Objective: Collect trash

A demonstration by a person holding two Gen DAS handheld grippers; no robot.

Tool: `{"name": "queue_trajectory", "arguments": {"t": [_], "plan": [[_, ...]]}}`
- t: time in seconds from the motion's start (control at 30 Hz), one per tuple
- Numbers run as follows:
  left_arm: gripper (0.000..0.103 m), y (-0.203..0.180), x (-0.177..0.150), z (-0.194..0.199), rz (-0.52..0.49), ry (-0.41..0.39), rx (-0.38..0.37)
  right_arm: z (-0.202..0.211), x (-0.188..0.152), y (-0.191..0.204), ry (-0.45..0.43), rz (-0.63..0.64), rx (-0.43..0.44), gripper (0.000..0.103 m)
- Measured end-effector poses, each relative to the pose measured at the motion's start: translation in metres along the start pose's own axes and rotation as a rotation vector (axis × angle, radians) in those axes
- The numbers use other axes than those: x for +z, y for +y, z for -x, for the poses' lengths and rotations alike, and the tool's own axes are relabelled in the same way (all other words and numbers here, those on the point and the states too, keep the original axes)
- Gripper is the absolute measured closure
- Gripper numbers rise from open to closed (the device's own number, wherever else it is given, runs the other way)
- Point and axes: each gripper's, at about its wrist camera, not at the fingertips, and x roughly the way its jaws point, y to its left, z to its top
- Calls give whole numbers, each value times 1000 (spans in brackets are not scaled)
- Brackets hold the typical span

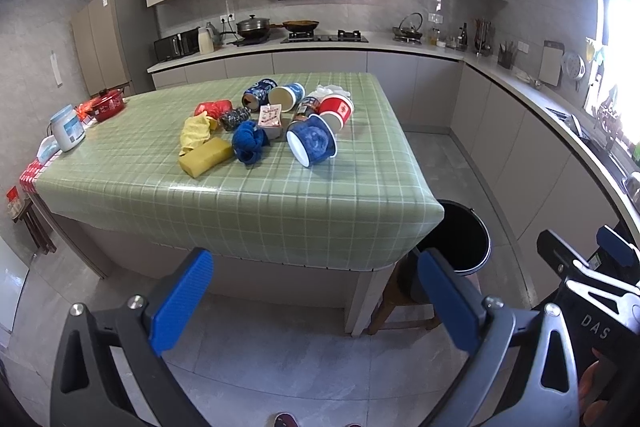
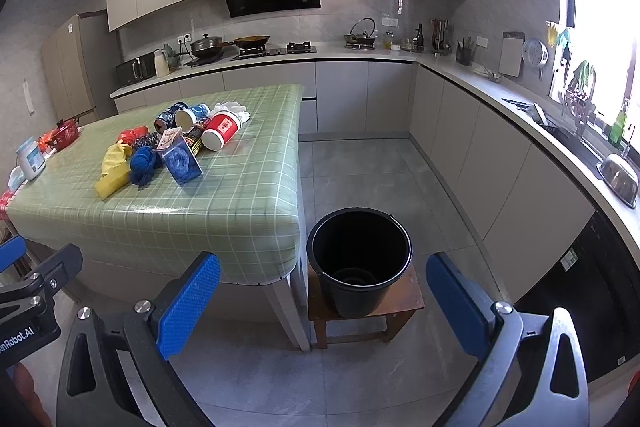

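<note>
A heap of trash lies on the green checked table (image 1: 280, 203): a blue tub on its side (image 1: 312, 141), a red paper cup (image 1: 337, 110), blue cans (image 1: 259, 93), a blue cloth (image 1: 249, 141), a yellow sponge (image 1: 206, 156), a yellow rag (image 1: 195, 130) and a red bag (image 1: 214, 107). The same heap shows in the right wrist view around the blue tub (image 2: 182, 159) and red cup (image 2: 222, 129). A black bucket (image 2: 360, 259) stands on a low wooden stool (image 2: 412, 297) beside the table's corner. My left gripper (image 1: 316, 301) and right gripper (image 2: 324, 307) are both open and hold nothing, well short of the table.
A white jar (image 1: 68, 127) and a red pot (image 1: 106, 103) sit at the table's far left. Kitchen counters (image 2: 500, 95) with a stove, pans and a sink run along the back and right walls. Grey floor tiles (image 2: 360, 167) stretch between table and cabinets.
</note>
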Motion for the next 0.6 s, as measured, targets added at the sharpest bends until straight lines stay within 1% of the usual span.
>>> {"name": "queue_trajectory", "arguments": {"t": [0.6], "plan": [[0, 1, -4, 0, 5, 8, -2, -1, -2, 0, 4, -3, -3, 0]]}}
